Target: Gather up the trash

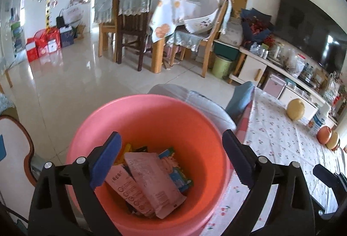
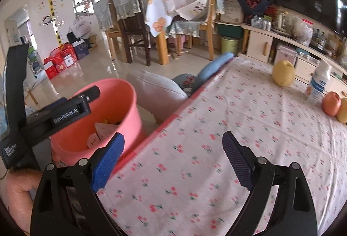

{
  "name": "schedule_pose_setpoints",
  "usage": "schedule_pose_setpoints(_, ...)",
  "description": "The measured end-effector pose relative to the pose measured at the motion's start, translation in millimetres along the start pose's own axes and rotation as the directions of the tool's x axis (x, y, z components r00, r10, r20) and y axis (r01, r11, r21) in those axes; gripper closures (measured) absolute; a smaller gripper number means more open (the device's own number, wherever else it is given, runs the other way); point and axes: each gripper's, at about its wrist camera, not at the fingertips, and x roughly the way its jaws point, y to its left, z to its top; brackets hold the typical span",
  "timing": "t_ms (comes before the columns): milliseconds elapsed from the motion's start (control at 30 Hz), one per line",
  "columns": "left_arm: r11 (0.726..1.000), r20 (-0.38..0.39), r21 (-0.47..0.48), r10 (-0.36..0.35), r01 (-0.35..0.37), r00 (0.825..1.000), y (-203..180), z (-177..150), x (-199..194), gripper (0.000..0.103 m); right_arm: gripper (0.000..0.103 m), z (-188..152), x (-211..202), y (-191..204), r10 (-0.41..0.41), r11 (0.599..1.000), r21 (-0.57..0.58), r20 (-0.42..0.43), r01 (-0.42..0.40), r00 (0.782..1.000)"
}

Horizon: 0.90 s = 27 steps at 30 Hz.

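Blue-padded left gripper (image 1: 171,160) hung spread and empty above the pink bin (image 1: 149,105), wrappers (image 1: 147,181) inside; right gripper (image 2: 173,162) gaped empty over the tablecloth (image 2: 238,127); best withdraw straight upward, clearing the rim.

White lettering "GenRobot.AI" runs along the black body of the left gripper (image 2: 65,115), up and left of the right gripper's jaws. A smaller white label lower on the same device (image 2: 10,150) is too blurred to read with certainty.
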Motion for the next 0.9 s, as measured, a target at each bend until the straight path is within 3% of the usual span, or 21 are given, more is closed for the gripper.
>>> schedule_pose_setpoints(267,0.991,0.045,0.131,-0.038,0.032,0.998,-46.0,-10.9,-19.4,0.007,0.012,-23.3,-29.0,-27.3,-0.091,0.996,0.007,0.002,0.091,0.996)
schedule_pose_setpoints(900,0.925,0.063,0.365,-0.136,0.104,0.989,-145.1,-52.1,-59.5,0.004,0.01,-85.9,-101.3,-97.6,-0.273,0.959,0.085,0.005,0.272,0.962)
